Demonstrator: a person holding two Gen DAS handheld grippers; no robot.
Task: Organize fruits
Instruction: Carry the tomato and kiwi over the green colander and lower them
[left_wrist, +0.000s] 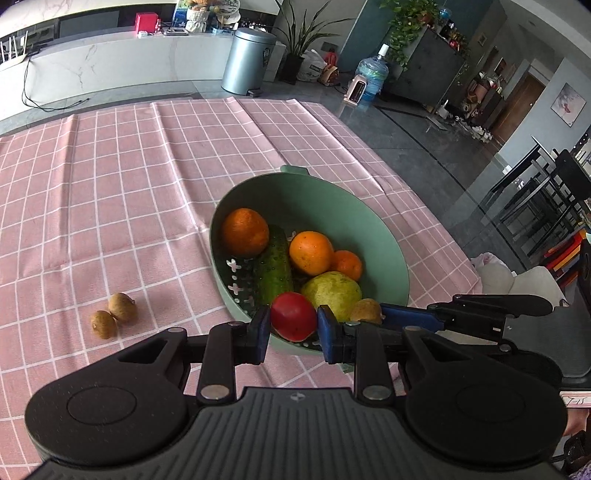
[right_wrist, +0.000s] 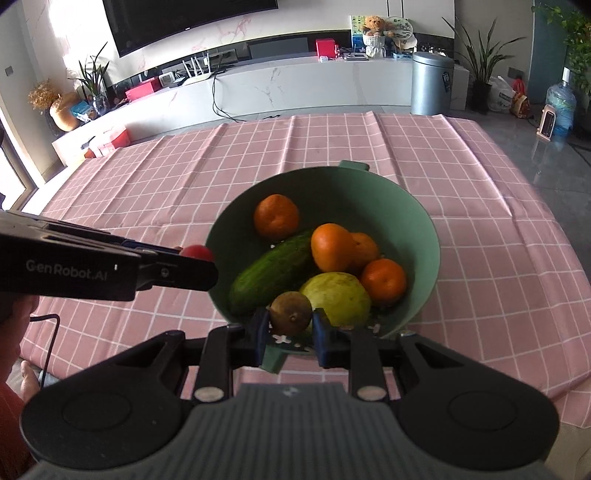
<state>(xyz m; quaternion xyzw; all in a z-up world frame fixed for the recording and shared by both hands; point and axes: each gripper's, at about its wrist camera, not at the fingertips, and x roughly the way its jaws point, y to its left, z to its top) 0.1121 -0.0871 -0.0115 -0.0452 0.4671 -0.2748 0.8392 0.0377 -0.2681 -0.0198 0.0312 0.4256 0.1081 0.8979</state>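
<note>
The left gripper (left_wrist: 293, 325) had its jaws pinched on a red fruit (left_wrist: 294, 316), held over the near rim of the green bowl (left_wrist: 351, 218). The right gripper (right_wrist: 290, 326) had its jaws clamped on a small brown fruit (right_wrist: 291, 312), also above the bowl's near edge. Inside the bowl lay a cucumber (right_wrist: 271, 273), several oranges (right_wrist: 276, 216) and a yellow-green pear (right_wrist: 338, 297). Two more small brown fruits (left_wrist: 113, 320) sat touching each other on the pink checked cloth (left_wrist: 110, 184) covering the surface, left of the bowl.
</note>
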